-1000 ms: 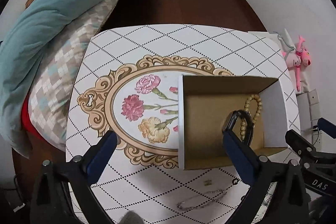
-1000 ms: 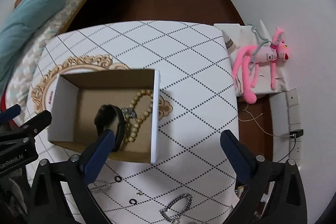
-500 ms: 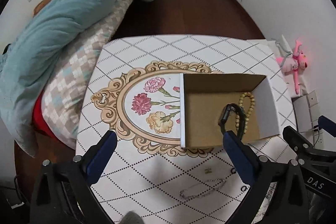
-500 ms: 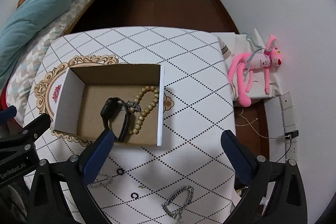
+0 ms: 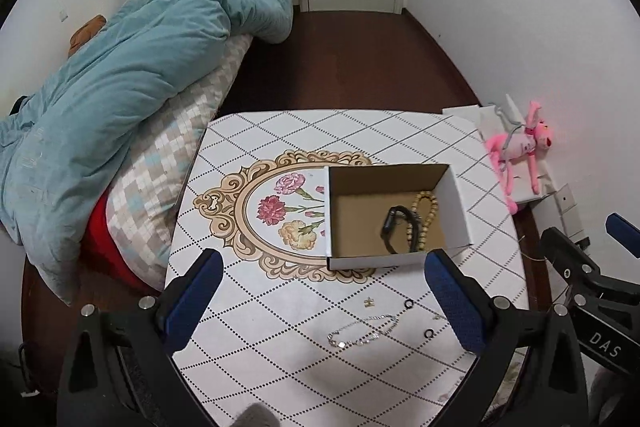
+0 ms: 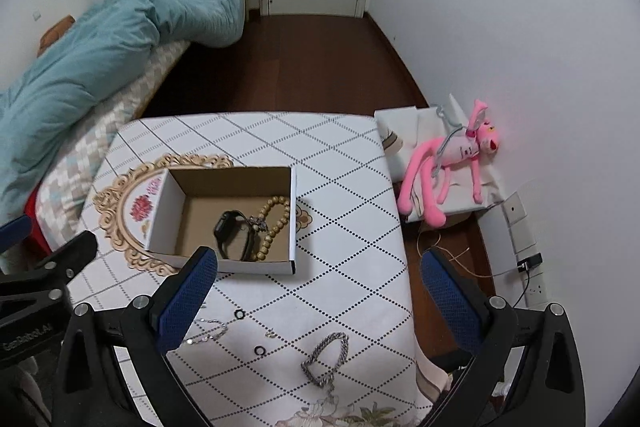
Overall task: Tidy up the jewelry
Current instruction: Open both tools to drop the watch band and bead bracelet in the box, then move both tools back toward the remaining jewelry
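Observation:
An open cardboard box [image 5: 456, 211] [image 6: 160, 215] stands on the patterned table. In it lie a black watch [image 5: 394, 227] [image 6: 230, 231], a beige bead bracelet [image 5: 426, 203] [image 6: 276, 223] and a small silver piece [image 6: 258, 223]. On the table in front of the box lie a thin silver chain [image 5: 360, 335] [image 6: 208, 333], a thick silver chain bracelet [image 6: 326, 359], two black rings [image 5: 409, 304] [image 6: 239, 314] and a small gold piece [image 5: 368, 303]. My left gripper [image 5: 320, 303] and right gripper [image 6: 316, 303] are both open and empty, held above the table's near side.
A bed with a teal duvet [image 5: 132, 67] lies to the left of the table. A pink plush toy [image 6: 452, 163] lies on white boxes at the right by the wall. Wall sockets [image 6: 532, 271] and cables are at the right.
Both grippers have pulled back and up from the box; the box looks smaller and farther, and more of the table front and loose jewelry shows.

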A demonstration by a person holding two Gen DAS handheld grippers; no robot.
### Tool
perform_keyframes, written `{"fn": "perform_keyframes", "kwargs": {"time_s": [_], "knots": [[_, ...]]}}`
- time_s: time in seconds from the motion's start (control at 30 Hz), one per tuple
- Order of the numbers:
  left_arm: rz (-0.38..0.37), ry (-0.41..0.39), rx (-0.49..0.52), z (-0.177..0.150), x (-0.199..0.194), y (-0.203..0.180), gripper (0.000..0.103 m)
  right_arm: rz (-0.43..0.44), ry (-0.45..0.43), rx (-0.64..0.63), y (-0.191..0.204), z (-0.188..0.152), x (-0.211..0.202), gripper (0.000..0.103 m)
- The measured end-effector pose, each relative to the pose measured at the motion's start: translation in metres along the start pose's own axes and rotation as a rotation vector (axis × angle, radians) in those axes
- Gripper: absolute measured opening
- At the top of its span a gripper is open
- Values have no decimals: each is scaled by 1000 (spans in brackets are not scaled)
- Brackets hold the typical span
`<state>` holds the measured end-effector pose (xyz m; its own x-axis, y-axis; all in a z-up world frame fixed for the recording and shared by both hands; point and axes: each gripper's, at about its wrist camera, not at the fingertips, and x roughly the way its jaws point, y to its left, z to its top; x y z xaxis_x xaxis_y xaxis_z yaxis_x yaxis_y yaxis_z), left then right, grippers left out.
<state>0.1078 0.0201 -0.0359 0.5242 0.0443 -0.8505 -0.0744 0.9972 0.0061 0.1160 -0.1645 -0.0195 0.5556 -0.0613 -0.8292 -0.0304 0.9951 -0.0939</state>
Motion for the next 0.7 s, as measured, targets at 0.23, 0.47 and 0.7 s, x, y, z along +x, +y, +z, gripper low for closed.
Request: {"fn": "perform_keyframes", "kwargs": {"time_s": [0.23,0.47,0.7], "knots": [[-13,-29,-15,-4,-23,2,103,28,-74,49,-5,-6,-44,103],[23,-15,-1,-34,-3,8,103,42,6,112,-16,-44,-25,103],[23,139,-6,-87,70,21,102,25,193,211,-40,-110,55,90]]}}
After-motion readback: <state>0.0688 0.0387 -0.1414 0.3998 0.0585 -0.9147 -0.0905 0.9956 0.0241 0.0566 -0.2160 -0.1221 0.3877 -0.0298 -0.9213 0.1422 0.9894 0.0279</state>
